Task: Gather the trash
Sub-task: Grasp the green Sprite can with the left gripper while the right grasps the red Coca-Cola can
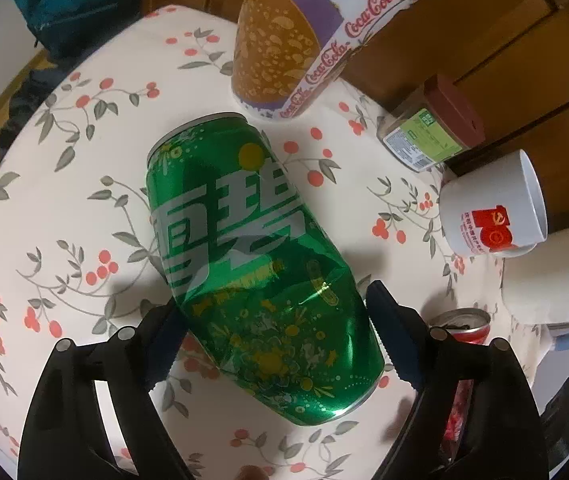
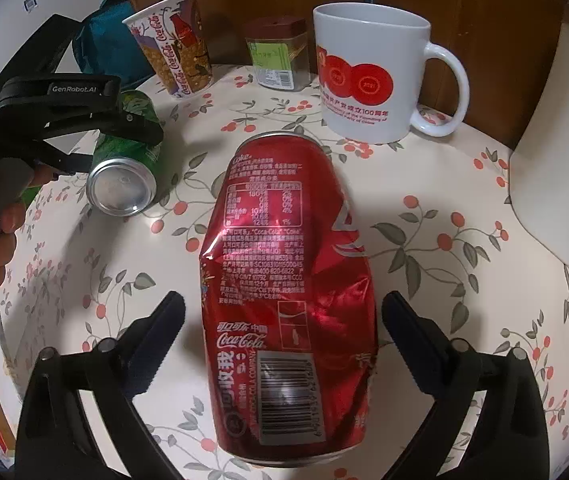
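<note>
Here your two targets lie on their sides on the flowered tablecloth [image 2: 424, 248]. The dented green can [image 1: 260, 264] fills the centre of the left wrist view, its length running from upper left to lower right. The crumpled red can [image 2: 288, 296] fills the centre of the right wrist view, running top to bottom.

Your left gripper [image 1: 272, 340] straddles the green can near its lower end. Its jaws are spread, and the pads sit hard beside the can's walls, but a firm squeeze is not evident. Your right gripper [image 2: 284, 340] stands released too, with tablecloth visible between each pad and the red can.

This looks like the grasp step for both cans at once. Next you need to close each pair of jaws across the can's width, gently, since dented metal can buckle and slip, and only then lift.

Farther back, toward the top of the right view, stand a paper cup [image 2: 172, 40], a small jar [image 2: 278, 54] and a white mug [image 2: 376, 72]; keep clear of them.
</note>
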Demonstrator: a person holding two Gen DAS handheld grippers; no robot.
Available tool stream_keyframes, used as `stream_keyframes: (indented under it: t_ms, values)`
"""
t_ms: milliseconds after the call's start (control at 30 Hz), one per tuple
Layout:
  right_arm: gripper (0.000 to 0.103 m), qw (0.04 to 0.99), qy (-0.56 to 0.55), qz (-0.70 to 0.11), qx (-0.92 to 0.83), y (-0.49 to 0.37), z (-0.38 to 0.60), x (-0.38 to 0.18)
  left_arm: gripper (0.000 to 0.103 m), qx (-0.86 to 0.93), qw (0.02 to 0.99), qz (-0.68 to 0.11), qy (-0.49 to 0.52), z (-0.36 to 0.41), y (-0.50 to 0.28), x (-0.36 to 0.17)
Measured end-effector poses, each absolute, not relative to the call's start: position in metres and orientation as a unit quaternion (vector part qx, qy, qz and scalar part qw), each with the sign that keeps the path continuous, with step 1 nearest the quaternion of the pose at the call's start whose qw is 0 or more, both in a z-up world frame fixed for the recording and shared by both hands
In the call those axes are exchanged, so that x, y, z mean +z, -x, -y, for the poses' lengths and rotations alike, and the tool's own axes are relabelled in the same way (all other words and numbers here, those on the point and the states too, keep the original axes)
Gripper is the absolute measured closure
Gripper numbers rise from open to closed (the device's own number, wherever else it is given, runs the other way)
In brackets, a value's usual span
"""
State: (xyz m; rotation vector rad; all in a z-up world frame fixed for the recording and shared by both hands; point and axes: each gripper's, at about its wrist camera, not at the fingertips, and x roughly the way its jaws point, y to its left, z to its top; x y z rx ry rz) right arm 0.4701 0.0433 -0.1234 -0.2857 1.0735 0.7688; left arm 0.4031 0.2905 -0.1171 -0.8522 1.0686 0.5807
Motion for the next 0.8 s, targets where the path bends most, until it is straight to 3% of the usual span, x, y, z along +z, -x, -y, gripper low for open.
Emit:
stream_keyframes:
  t_ms: [33,67,367,433,467,500,800]
  values:
    - [0.026,0.779,0.136,-0.498,0.354,-0.470,-0.044,-0.125,0.022,0.263,0.740,-0.486,0.383,-0.290,-0.402,-0.117]
    - [0.029,0.783,0.144,-0.494,0.350,-0.469,-0.045,-0.125,0.024,0.261,0.743,-0.488,0.377,-0.288,-0.401,-0.116]
    - [0.030,0.787,0.133,-0.486,0.356,-0.463,-0.037,-0.123,0.044,0.237,0.763,-0.491,0.349,-0.276,-0.388,-0.115]
    - [0.030,0.792,0.128,-0.479,0.357,-0.458,-0.032,-0.119,0.051,0.231,0.769,-0.487,0.344,-0.274,-0.382,-0.111]
    - [0.030,0.794,0.125,-0.476,0.358,-0.457,-0.029,-0.117,0.070,0.229,0.773,-0.483,0.341,-0.272,-0.378,-0.108]
    - [0.030,0.796,0.120,-0.473,0.358,-0.455,-0.025,-0.115,0.078,0.230,0.776,-0.480,0.338,-0.271,-0.375,-0.105]
    - [0.030,0.806,0.077,-0.459,0.365,-0.433,0.006,-0.097,0.080,0.205,0.778,-0.488,0.338,-0.261,-0.356,-0.104]
